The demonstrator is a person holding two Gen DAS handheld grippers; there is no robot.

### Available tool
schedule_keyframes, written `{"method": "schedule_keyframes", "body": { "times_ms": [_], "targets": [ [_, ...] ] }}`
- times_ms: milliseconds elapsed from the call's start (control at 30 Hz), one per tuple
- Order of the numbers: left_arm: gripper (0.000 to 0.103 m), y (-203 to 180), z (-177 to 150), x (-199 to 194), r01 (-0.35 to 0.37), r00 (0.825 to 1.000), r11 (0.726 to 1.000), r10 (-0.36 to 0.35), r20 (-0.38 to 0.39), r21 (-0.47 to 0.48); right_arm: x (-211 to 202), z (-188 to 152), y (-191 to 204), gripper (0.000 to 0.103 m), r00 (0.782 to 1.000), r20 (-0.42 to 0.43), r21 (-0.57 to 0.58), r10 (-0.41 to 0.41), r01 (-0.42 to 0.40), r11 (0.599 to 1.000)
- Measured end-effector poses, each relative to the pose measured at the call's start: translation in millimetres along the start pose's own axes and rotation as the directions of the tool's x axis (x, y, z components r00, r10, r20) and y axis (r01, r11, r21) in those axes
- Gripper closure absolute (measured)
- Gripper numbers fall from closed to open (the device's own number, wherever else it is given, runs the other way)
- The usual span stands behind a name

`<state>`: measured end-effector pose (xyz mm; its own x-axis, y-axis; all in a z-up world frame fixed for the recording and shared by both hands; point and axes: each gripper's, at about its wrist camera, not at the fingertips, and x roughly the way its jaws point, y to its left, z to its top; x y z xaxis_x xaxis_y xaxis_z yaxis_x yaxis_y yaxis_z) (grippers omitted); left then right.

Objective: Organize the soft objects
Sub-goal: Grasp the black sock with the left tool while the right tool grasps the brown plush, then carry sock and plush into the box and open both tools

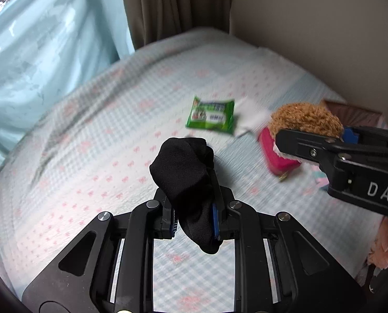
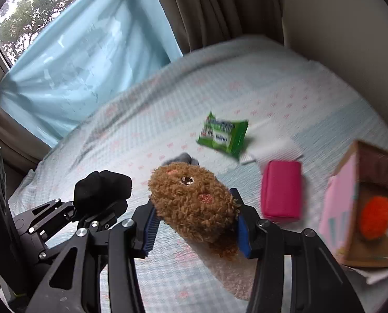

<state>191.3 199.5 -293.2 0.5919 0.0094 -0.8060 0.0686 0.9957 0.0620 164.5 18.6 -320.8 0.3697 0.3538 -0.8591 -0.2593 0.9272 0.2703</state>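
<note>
My left gripper (image 1: 194, 195) is shut on a black sock (image 1: 186, 172) and holds it above the bed; the sock also shows in the right wrist view (image 2: 102, 187), left of my right gripper. My right gripper (image 2: 196, 216) is shut on a brown plush toy (image 2: 194, 203) with a face on it, above the bed. In the left wrist view the plush toy (image 1: 306, 117) and the right gripper (image 1: 311, 140) are at the right.
On the checked bedspread (image 1: 102, 143) lie a green packet (image 2: 224, 135), a white folded cloth (image 2: 272, 148) and a pink case (image 2: 281, 190). A pink cardboard box (image 2: 337, 221) at the right holds an orange ball (image 2: 375, 216). A blue curtain (image 2: 76, 73) and wall are behind.
</note>
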Motion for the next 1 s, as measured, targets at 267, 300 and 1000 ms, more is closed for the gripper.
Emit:
{"method": "schedule_keyframes", "body": {
  "times_ms": [267,300,1000],
  "targets": [
    [0.086,-35.4,40.9,-66.2,0.032,0.997,0.999,-0.033,0.072,0.013,-87.6,19.9,-1.9,0.057,0.996,0.078,0.017,-0.038,0.037,0.999],
    [0.086,-41.2,45.1,-70.6,0.038,0.996,0.999,-0.040,0.078,0.017,-99.8,22.5,-6.5,0.057,0.995,0.093,0.023,-0.046,0.044,0.999],
    [0.086,-284.8,104.7,-47.2,0.207,0.978,0.978,-0.206,-0.033,0.035,-219.8,10.0,-212.5,0.057,0.967,0.063,0.130,-0.245,0.236,0.963]
  ]
}}
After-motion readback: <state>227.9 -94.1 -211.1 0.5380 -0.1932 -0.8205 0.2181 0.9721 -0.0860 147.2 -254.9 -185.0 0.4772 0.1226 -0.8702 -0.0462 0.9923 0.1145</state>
